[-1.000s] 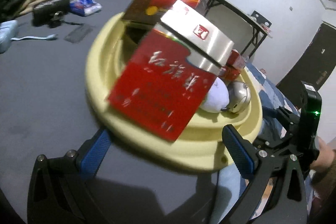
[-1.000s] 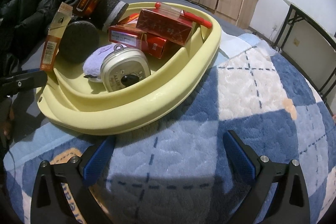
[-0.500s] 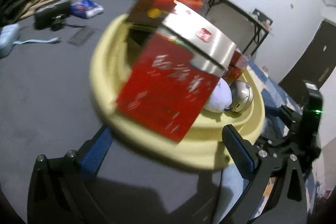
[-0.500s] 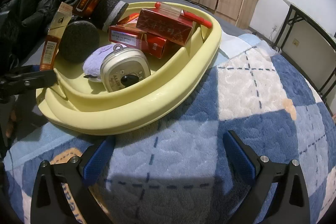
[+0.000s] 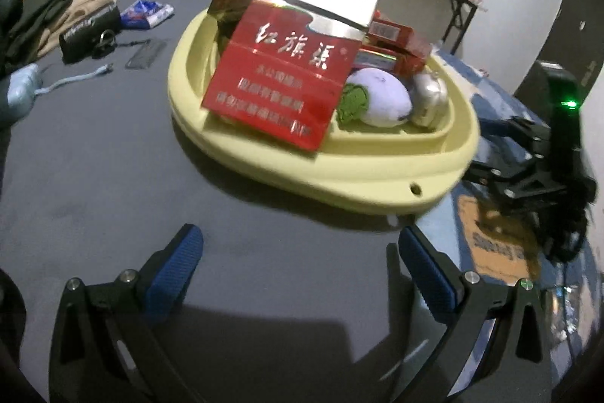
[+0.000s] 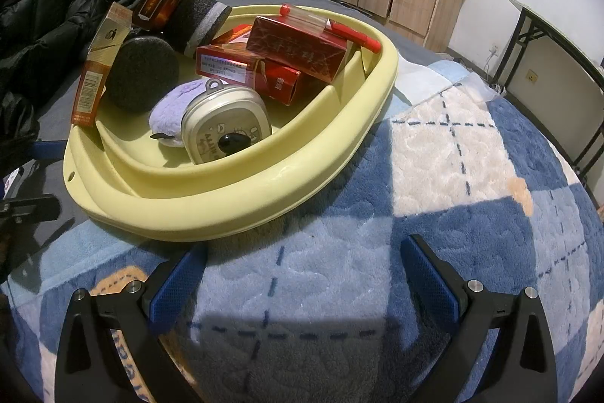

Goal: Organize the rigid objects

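Both grippers are hanging wide open and holding nothing. The left gripper [image 5: 300, 263] is spreading its blue pads [image 5: 171, 270] over bare grey cloth at the bottom of its frame, well short of the yellow basin [image 5: 339, 172] filling the centre. The right gripper [image 6: 302, 274] is gaping just the same over the blue-and-white checked blanket [image 6: 472, 176], its tips sitting just below the basin's rim [image 6: 211, 214].

Inside the basin, a big red cigarette pack [image 5: 279, 78] is standing tilted at the near-left edge of the left view, and it is blocking nearly everything behind it; only corners of more red boxes [image 5: 392, 44] are peeking out at its upper right. A pale purple plush [image 5: 377, 97] and a silver tin [image 5: 428, 99] are lying beside it, the tin mostly side-on here.

From the right view the tin [image 6: 226, 127] is showing its face, though the print is too small to read. Red boxes [image 6: 294, 51] are lying stacked toward the far rim with a red pen [image 6: 351, 34] on top. A dark round object [image 6: 141, 72] is leaning at the upper left; what it is, hard to say. The frame's left edge is cutting off a black jacket [image 6: 49, 25].
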{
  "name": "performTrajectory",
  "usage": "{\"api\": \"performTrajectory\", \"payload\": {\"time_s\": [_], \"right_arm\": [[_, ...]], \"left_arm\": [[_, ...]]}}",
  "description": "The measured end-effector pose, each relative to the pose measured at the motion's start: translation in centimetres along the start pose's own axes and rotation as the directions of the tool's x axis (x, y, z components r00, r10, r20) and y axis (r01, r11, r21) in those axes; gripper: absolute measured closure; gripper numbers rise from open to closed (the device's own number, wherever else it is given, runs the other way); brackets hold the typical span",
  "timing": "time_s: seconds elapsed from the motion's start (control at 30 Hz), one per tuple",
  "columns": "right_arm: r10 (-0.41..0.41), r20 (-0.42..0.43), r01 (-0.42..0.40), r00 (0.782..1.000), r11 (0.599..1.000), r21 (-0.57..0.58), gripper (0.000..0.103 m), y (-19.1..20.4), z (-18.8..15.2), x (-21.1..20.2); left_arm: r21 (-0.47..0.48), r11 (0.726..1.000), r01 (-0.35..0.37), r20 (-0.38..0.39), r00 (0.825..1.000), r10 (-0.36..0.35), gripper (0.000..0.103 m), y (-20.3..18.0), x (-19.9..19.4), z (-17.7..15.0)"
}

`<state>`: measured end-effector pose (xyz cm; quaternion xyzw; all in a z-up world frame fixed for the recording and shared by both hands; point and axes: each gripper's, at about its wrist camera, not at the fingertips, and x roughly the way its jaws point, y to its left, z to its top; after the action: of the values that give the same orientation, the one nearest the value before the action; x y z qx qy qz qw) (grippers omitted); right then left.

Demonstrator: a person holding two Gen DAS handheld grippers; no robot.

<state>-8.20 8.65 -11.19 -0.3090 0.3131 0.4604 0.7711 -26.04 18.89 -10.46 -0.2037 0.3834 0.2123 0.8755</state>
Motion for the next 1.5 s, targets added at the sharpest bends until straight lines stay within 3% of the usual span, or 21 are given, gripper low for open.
{"api": "performTrajectory", "payload": {"time_s": [0.17, 1.5], "right_arm": [[-0.001, 0.000, 0.001, 1.000, 1.000, -0.001, 0.000, 0.0, 0.0, 0.0], [0.000, 0.000, 0.000, 1.000, 1.000, -0.002, 0.000, 0.0, 0.0, 0.0]], "left_arm": [[0.099, 0.986, -0.135, -0.035, 0.990, 0.139, 0.000, -1.9, 1.5, 0.3], [0.089, 0.988, -0.126, -0.038, 0.991, 0.130, 0.000, -1.6, 1.3, 0.4]]}}
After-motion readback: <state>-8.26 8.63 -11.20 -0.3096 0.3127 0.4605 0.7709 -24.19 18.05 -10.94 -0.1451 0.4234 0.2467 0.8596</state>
